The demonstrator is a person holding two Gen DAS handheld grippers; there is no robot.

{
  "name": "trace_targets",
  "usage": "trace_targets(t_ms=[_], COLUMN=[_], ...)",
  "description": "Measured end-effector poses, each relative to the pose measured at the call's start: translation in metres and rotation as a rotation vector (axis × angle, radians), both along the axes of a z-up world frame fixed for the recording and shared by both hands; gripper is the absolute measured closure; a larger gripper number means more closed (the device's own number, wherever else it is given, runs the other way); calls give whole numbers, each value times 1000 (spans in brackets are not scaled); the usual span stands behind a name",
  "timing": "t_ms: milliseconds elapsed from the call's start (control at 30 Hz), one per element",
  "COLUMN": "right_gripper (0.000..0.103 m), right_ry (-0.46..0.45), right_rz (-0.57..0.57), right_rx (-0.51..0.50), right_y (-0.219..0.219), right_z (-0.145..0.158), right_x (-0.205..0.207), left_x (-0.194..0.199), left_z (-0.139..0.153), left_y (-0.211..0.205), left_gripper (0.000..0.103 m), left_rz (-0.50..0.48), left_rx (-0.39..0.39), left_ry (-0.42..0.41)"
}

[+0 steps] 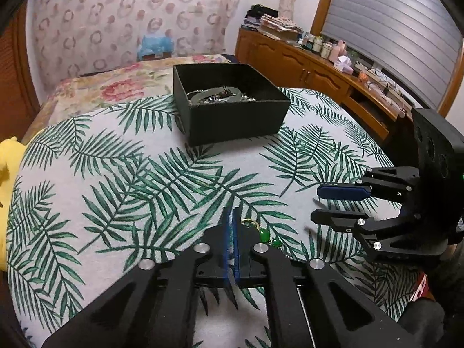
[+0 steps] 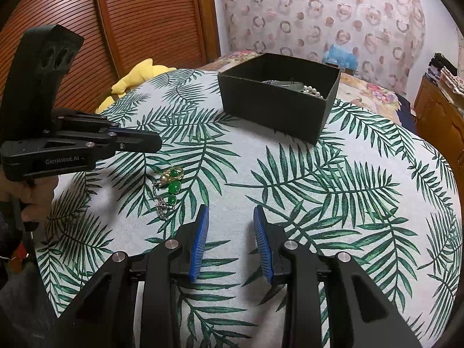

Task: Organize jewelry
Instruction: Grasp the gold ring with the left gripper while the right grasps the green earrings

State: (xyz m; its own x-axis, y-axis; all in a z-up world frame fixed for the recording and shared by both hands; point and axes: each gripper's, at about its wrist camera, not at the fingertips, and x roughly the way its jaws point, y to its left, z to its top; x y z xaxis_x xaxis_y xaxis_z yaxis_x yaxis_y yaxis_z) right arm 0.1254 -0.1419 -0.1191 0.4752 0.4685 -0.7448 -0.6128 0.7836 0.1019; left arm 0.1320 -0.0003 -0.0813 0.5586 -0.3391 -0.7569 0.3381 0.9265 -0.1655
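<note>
Left wrist: left gripper (image 1: 231,217) closed, hiding part of green-stone jewelry (image 1: 264,235)

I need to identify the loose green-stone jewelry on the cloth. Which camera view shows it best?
The right wrist view: the green-stone jewelry lies unobstructed, gold ring, green beads and silver chain all visible. In the left wrist view, the shut left gripper hides part of it.

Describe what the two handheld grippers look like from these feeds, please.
Both are matte black plastic linkages with silver round pivot pins and ribbed blue pads on the fingers. The left gripper carries white "GenRobot.AI" lettering on its side and a tall black block with round recesses. The right gripper matches it. A dark sleeve shows behind the left one.
</note>
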Motion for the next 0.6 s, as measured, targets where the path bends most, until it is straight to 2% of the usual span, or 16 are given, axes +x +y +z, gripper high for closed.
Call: trace_targets(t_ms=[67,133,433,533,600], right_gripper=[69,69,69,69,69], right_ry=[-2,-5,-5,-6,-7], right_rz=[-3,-4,-18,-17,-14], right_rx=[0,1,0,-1,0], right_y=[0,-1,-7,-7,-7], right_z=[0,1,2,2,2], right_x=[-1,-1,-2,-2,-2], left_x=[-1,-1,1,4,4], left_z=[-2,-6,-19,-18,-17], left_y=[-3,-9,-29,-29,-28], left_gripper=[81,79,76,85,85], left_rz=[-4,-13,-22,-20,-10], left_rx=[-4,-3,70,56,60], left_ry=[4,17,30,33,29])
